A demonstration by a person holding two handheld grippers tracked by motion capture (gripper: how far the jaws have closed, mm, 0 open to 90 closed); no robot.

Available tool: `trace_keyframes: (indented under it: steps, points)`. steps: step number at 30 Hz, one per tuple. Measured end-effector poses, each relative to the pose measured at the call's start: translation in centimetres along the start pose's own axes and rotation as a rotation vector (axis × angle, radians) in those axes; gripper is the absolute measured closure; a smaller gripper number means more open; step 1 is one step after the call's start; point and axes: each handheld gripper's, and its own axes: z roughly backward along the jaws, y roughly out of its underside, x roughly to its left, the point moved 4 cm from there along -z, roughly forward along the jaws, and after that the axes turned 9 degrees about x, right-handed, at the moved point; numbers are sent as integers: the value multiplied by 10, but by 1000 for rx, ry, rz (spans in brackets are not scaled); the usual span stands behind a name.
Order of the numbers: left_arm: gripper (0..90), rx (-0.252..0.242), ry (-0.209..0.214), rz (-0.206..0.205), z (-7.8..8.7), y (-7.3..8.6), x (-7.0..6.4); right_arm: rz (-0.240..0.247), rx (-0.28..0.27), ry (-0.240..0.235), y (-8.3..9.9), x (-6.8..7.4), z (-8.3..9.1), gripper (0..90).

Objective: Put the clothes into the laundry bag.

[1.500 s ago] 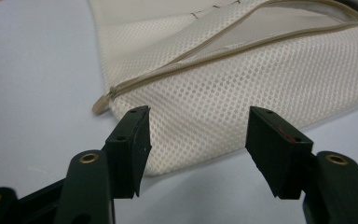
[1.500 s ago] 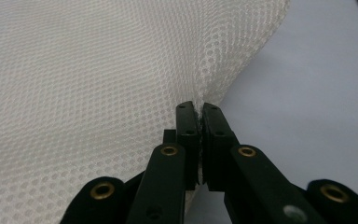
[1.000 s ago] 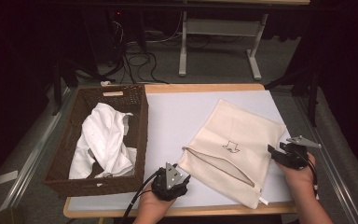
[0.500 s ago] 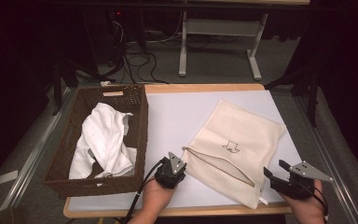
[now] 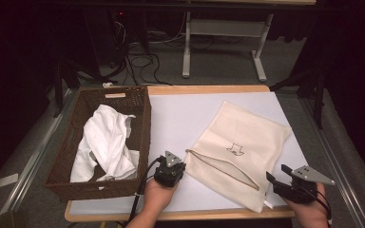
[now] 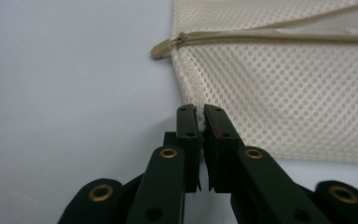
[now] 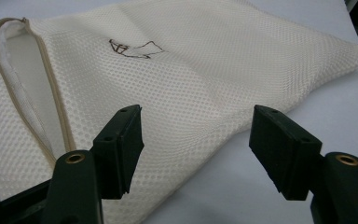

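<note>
A cream mesh bag [image 5: 247,142] lies flat on the white table top, its zipper open along the near side. My left gripper [image 5: 179,165] is at the bag's near-left corner. In the left gripper view its jaws [image 6: 199,116] are shut on the mesh bag's [image 6: 279,88] edge, just below the zipper pull [image 6: 161,48]. My right gripper [image 5: 278,183] hovers at the bag's near-right corner, close to the table's front edge. The right gripper [image 7: 196,126] stands open over the bag [image 7: 205,70], holding nothing.
A brown wicker basket [image 5: 144,114] stands at the left of the table with a crumpled white cloth [image 5: 107,142] inside. The table top [image 5: 190,109] is bare behind the bag. Table legs and cables sit on the floor beyond.
My right gripper has drawn back from the bag's right edge toward the table's front edge. The left gripper has edged forward to the bag's corner.
</note>
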Motion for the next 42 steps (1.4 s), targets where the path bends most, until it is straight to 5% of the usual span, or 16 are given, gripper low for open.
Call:
trace_keyframes:
  steps: [8, 12, 16, 24, 26, 35, 38, 39, 40, 42]
  points:
    - [780, -15, -42, -6, 1, 0, 1, 3, 0, -8, 0, 0, -1, 352]
    - [546, -72, -24, -46, 8, -3, -5, 7, -8, -24, -3, 3, -2, 334]
    - [442, -149, -49, -137, 18, -5, -16, 11, -6, -52, -6, 9, -7, 307]
    - [389, -209, -2, -198, 38, 0, -33, 89, -19, -113, -18, 34, -17, 305]
    - [283, -210, -6, -199, 43, 2, -35, 124, -2, -142, -22, 46, -23, 329]
    - [161, -260, -20, -197, 79, 5, -40, 166, 4, -186, -30, 60, -31, 391]
    - [148, -294, -30, -199, 93, 3, -41, 168, -21, -207, -33, 63, -30, 451]
    - [135, -303, -32, -197, 98, 1, -41, 178, -33, -238, -35, 68, -28, 619]
    - [135, -310, -35, -196, 102, 0, -40, 178, -33, -238, -35, 68, -28, 619]
    - [133, -323, -53, -197, 110, -2, -38, 194, -41, -274, -38, 75, -27, 789]
